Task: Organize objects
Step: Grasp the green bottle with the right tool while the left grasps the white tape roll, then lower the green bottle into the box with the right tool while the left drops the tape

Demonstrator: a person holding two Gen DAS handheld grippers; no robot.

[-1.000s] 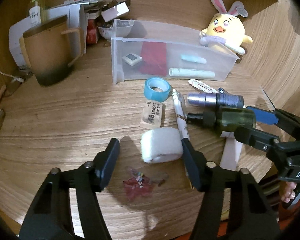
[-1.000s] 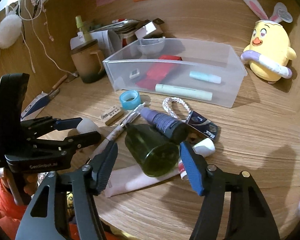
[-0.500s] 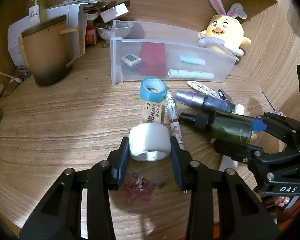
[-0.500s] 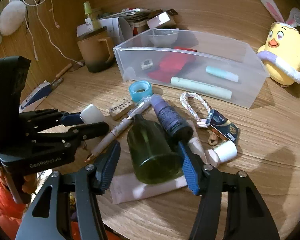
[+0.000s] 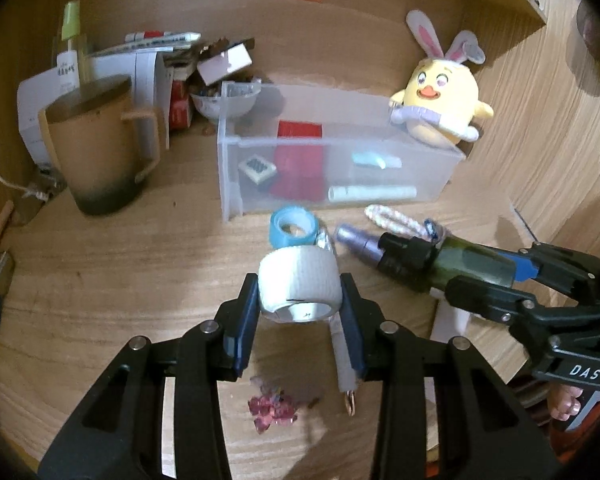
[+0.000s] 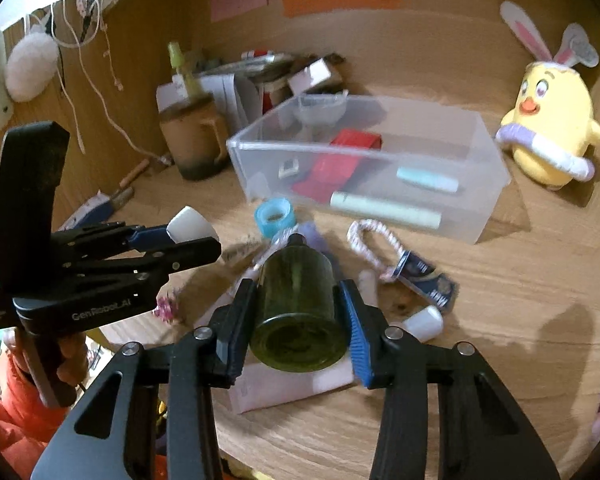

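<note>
My left gripper (image 5: 299, 300) is shut on a white roll of tape (image 5: 298, 284) and holds it a little above the wooden desk; the right wrist view shows that roll (image 6: 190, 226) in the left gripper (image 6: 188, 240) at the left. The jaws of my right gripper (image 6: 297, 300) are closing, and its pads press on the sides of a dark green bottle (image 6: 298, 304), base toward the camera. In the left wrist view the bottle (image 5: 472, 266) lies level in the right gripper (image 5: 488, 272). A clear plastic bin (image 5: 236, 142) stands behind, with a red pouch and two pale tubes inside.
On the desk lie a blue tape roll (image 5: 292, 230), a purple bottle (image 5: 356, 240), a white pen (image 5: 342, 352), a rope loop (image 5: 392, 216) and pink clips (image 5: 272, 408). A brown mug (image 5: 96, 148) stands at the left. A yellow plush chick (image 5: 440, 108) sits at the right.
The left gripper came forward around the white roll, shut on it and raised it. The right gripper's jaws narrowed onto the green bottle and lifted it slightly.
</note>
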